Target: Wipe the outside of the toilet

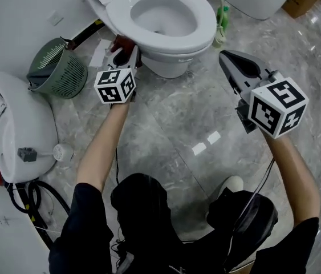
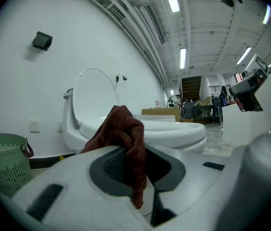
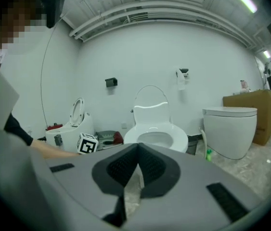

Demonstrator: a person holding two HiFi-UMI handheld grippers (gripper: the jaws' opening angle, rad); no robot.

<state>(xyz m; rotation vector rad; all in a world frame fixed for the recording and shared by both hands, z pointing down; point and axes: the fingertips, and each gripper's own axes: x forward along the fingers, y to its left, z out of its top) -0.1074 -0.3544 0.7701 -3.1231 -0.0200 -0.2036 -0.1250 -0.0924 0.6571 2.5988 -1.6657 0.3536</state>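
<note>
1. My right gripper hangs over the marble floor, out to the right of the bowl and apart from it; its jaws are pressed together with nothing between them, the ribbed pads meeting along one line
2. My left gripper is low at the left side of the bowl, its marker cube turned up towards me
3. Its jaws are pinching a dark red cloth: the cloth stands bunched above the pads and a tail of it hangs down between them
4. From above, the cloth lies close against the outside of the white toilet, under the rim on its left side; I cannot tell whether it touches the porcelain
5. The toilet stands at the far edge of the floor, against the white wall, with its lid raised
6. To its left, along the same wall edge, a green slatted basket sits just beside it, and nearer me on the left is a second white toilet with black cables at its foot
7. To its right a green bottle stands just beside the bowl; further right are a third white toilet with its lid shut and a cardboard box
8. Up on the wall, left of the lid, is a small black fitting
</note>
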